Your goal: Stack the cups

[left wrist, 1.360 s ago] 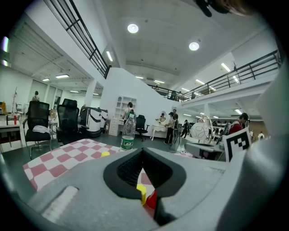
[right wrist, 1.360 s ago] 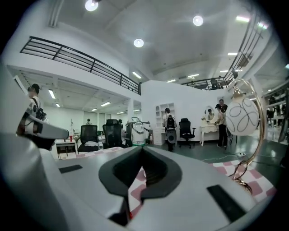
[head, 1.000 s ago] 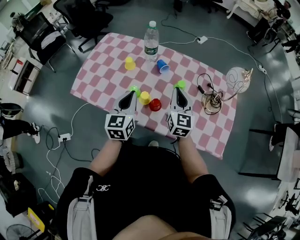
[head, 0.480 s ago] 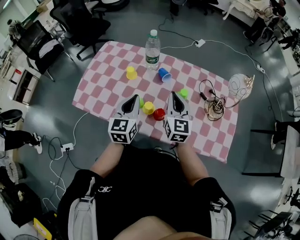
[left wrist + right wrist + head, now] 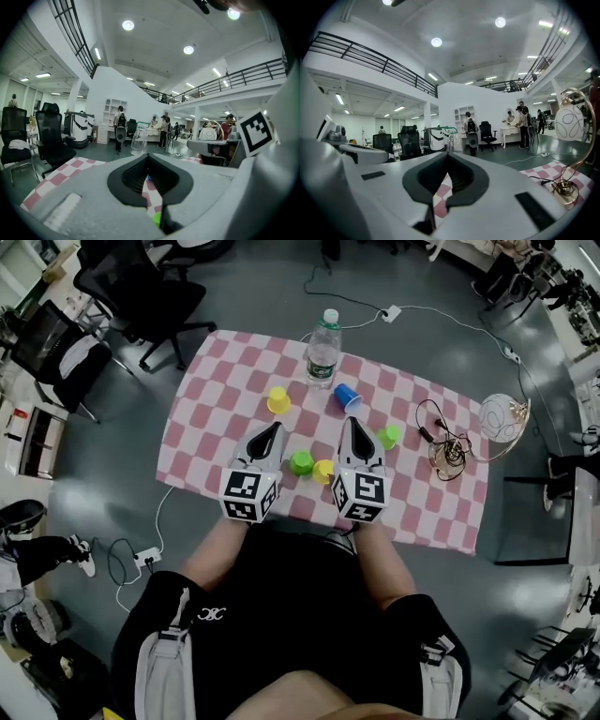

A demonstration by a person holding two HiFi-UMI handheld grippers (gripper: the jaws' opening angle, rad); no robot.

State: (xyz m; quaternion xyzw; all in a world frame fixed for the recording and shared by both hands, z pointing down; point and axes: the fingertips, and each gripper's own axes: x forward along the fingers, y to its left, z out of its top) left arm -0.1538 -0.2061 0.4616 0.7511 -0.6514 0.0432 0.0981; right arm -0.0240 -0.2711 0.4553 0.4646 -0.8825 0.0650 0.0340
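Both hands have pushed on across the cloth (image 5: 211, 418) since a second ago. The left gripper (image 5: 272, 428) has passed the green cup (image 5: 301, 462) it was nosing at, and that cup now sits beside its body. The right gripper (image 5: 348, 421) has left the second green cup (image 5: 388, 436) off to its right. The red cup that showed between the grippers is out of our sight now.

Closest to us, the green cup and a yellow cup (image 5: 323, 471) stand side by side between the two grippers, the yellow one just beside the right gripper.

On to the fingers. In the left gripper view the tips meet with nothing pinched. Only checked cloth and a sliver of green show through the hollow under them. The right gripper view tells the same story: tips together, empty, cloth below. Both grippers hang over the cloth, clear of the cups.

Further out, a second yellow cup (image 5: 277, 399) and the blue cup (image 5: 348, 397) wait apart from each other. The bottle (image 5: 323, 348) stands behind them at the far edge.
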